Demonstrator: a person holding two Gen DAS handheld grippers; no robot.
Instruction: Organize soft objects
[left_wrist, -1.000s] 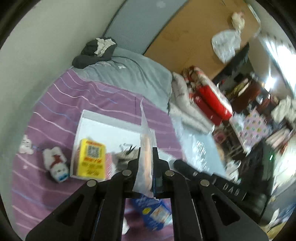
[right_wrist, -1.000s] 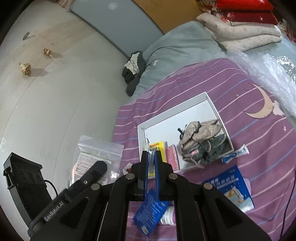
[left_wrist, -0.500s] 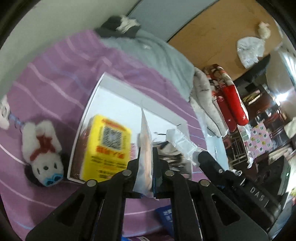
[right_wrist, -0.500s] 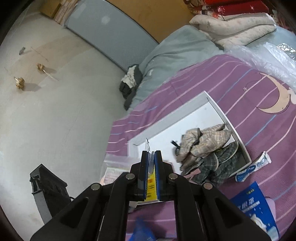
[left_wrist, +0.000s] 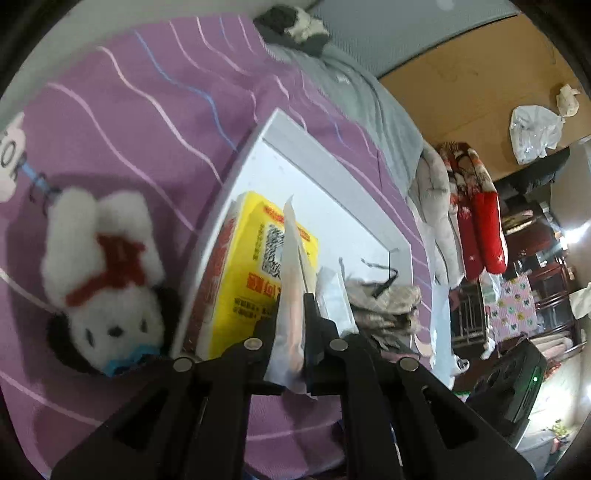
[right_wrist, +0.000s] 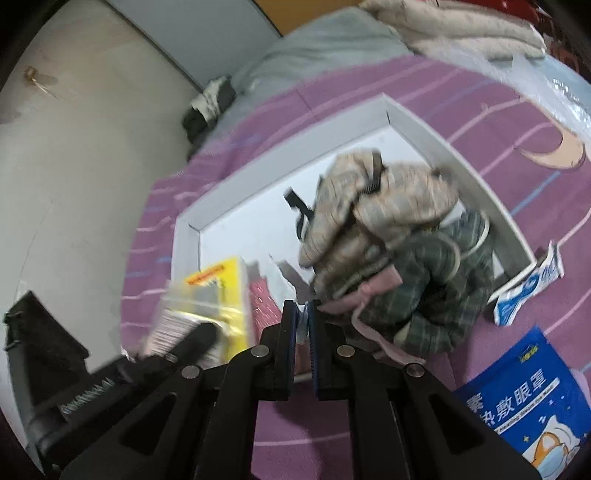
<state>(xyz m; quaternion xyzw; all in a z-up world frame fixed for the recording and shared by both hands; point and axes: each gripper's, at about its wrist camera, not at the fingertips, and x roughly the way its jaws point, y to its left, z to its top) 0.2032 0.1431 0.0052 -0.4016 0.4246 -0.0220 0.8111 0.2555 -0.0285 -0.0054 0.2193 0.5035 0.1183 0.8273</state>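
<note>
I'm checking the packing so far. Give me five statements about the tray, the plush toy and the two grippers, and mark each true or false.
1. The left gripper is shut on a clear plastic bag. True.
2. The plush toy lies inside the white tray. False: it lies on the purple bedspread, beside the tray.
3. A yellow pack sits in the tray. True.
4. The tray holds nothing soft. False: bundled plaid cloth lies in it.
5. The right gripper stands wide open. False: it is shut, pinching an edge of clear plastic.
</note>
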